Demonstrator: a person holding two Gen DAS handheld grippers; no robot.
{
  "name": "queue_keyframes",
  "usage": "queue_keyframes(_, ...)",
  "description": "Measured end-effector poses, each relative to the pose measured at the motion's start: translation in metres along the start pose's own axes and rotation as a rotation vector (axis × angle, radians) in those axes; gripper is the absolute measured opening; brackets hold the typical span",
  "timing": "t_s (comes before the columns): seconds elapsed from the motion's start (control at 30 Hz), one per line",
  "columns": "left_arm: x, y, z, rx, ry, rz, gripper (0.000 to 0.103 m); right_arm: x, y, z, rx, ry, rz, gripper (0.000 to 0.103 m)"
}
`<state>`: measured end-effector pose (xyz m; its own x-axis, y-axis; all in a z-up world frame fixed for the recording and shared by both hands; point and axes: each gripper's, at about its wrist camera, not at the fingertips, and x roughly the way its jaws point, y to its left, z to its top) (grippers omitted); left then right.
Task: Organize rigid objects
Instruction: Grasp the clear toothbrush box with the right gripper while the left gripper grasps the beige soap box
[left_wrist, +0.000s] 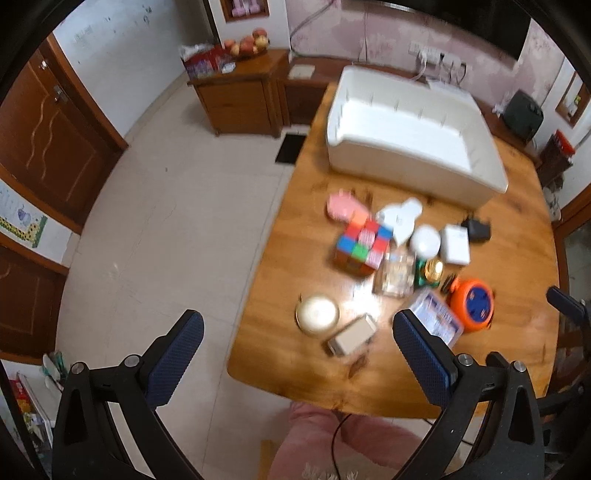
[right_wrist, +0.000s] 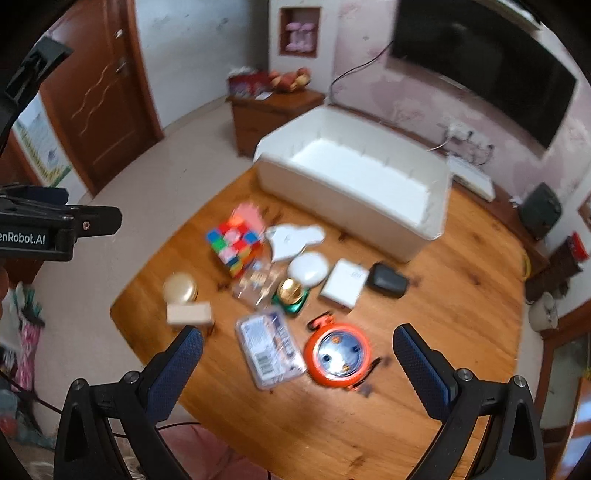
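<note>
Left gripper is released: my two blue-padded fingers stand wide apart with nothing between them, held above the near edge of the wooden table. Right gripper is likewise released, fingers spread and empty, above the same table's near side.

Positions relative to the left gripper:
- Round gold-lidded tin: just ahead, between the fingertips' line of sight.
- Beige rectangular box: just beside the tin, toward my right finger.
- Multicoloured puzzle cube: farther ahead, touching a pink case behind it.
- White storage bin: well ahead, at the table's far side, open-topped.

Positions relative to the right gripper:
- Clear plastic packet with a barcode label: just ahead, nearer my left finger.
- Orange round cable reel: just ahead, beside the packet, between the fingers' line of sight.
- Green-and-gold jar: ahead of the packet.
- White round disc, white square box and black power adapter: in a row farther ahead, close together.
- White cloud-shaped piece: beyond the disc, beside the cube.

Motion blur prevents reading labels.
</note>
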<state>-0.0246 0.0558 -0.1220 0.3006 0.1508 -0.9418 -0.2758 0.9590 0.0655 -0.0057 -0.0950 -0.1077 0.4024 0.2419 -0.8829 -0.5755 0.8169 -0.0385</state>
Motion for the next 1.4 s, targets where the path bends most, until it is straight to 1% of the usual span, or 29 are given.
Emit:
queue_keyframes(0.1,0.015,-0.003,-0.014,0.018,0.022,-0.021,0.102,0.017,0.006,-0.013,-0.039,0.012,0.057,0.101)
queue_keyframes(0.17,0.023,-0.008,-0.02,0.057,0.024,-0.037,0.102,0.025,0.012,-0.022,-0.085,0.002,0.097,0.096)
queue_keyframes(0.23,0.033,-0.016,-0.027,0.118,0.013,-0.046,0.102,0.033,0.018,-0.03,-0.133,-0.005,0.11,0.096)
queue_keyframes(0.33,0.05,-0.023,-0.035,0.216,0.023,-0.071,0.102,0.048,0.029,-0.043,-0.205,-0.009,0.09,0.095)
queue_keyframes(0.37,0.057,-0.025,-0.037,0.242,0.034,-0.086,0.102,0.053,0.032,-0.047,-0.224,-0.009,0.088,0.09)
queue_keyframes(0.43,0.066,-0.026,-0.038,0.268,0.045,-0.114,0.101,0.066,0.037,-0.055,-0.255,0.0,0.078,0.084)
queue_keyframes(0.47,0.071,-0.027,-0.039,0.275,0.049,-0.124,0.101,0.071,0.038,-0.059,-0.266,0.005,0.071,0.083)
queue_keyframes(0.53,0.08,-0.027,-0.038,0.283,0.048,-0.13,0.101,0.08,0.039,-0.063,-0.274,0.012,0.055,0.083)
queue_keyframes(0.63,0.093,-0.029,-0.038,0.3,0.06,-0.132,0.101,0.089,0.036,-0.071,-0.267,0.015,0.053,0.083)
queue_keyframes(0.77,0.108,-0.031,-0.036,0.326,0.076,-0.15,0.1,0.099,0.035,-0.077,-0.257,0.03,0.065,0.083)
queue_keyframes(0.9,0.113,-0.032,-0.035,0.351,0.074,-0.189,0.098,0.105,0.037,-0.076,-0.277,0.005,0.036,0.083)
queue_keyframes(1.0,0.114,-0.033,-0.033,0.38,0.063,-0.194,0.098,0.111,0.035,-0.071,-0.28,0.0,0.044,0.083)
queue_keyframes(1.07,0.116,-0.036,-0.031,0.415,0.07,-0.199,0.092,0.118,0.035,-0.067,-0.287,0.014,0.055,0.083)
queue_keyframes(1.1,0.118,-0.038,-0.03,0.436,0.077,-0.202,0.083,0.12,0.035,-0.065,-0.29,0.023,0.06,0.083)
queue_keyframes(1.13,0.119,-0.038,-0.028,0.451,0.082,-0.2,0.077,0.124,0.036,-0.063,-0.294,0.034,0.065,0.083)
queue_keyframes(1.23,0.121,-0.044,-0.023,0.486,0.095,-0.199,0.076,0.134,0.036,-0.06,-0.316,0.067,0.089,0.083)
queue_keyframes(1.3,0.121,-0.046,-0.021,0.502,0.091,-0.191,0.076,0.142,0.038,-0.056,-0.331,0.092,0.1,0.077)
queue_keyframes(1.33,0.121,-0.047,-0.02,0.511,0.094,-0.193,0.076,0.145,0.036,-0.056,-0.325,0.105,0.105,0.072)
queue_keyframes(1.37,0.121,-0.049,-0.019,0.524,0.098,-0.194,0.075,0.145,0.034,-0.055,-0.308,0.109,0.122,0.062)
queue_keyframes(1.4,0.121,-0.051,-0.02,0.539,0.104,-0.195,0.073,0.145,0.031,-0.055,-0.292,0.116,0.139,0.063)
